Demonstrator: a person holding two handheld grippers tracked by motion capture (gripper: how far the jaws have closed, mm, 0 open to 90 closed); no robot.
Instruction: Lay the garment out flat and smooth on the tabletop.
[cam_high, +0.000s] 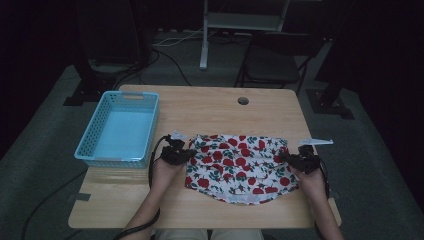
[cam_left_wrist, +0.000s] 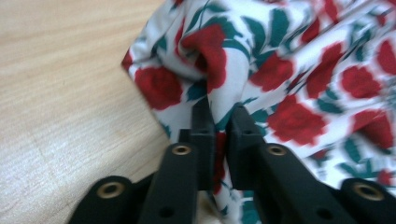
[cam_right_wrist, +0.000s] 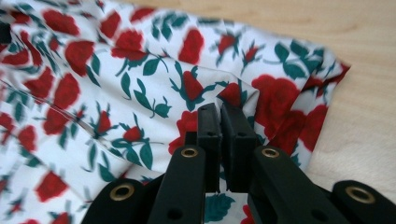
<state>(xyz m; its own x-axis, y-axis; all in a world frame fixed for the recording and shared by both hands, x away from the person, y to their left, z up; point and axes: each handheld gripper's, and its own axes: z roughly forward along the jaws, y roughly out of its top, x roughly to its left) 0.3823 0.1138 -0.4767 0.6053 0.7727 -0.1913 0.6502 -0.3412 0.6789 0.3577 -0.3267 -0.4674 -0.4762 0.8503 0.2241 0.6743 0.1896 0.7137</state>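
The floral cloth (cam_high: 239, 167) is lying on the bench (cam_high: 210, 107), toward the person's side, right of the blue basket (cam_high: 120, 127), which is standing apart from it at the left edge. The cloth's long axis is running left to right across the bench.

The left tool (cam_high: 175, 151) is gripping the cloth's left end; in the left gripper view its jaws are nearly together with a bunched fold of fabric (cam_left_wrist: 219, 84) pinched between them. The right tool (cam_high: 302, 160) is clenched on the right end, a ridge of fabric (cam_right_wrist: 233, 100) caught between its jaws.

Each hand is sitting at its own end, so the cloth is spanning the gap between the tools, puckered and not yet taut. In my judgement the coming move is turning on that span: both ends must travel together, and the left hand is the nearer to the basket.
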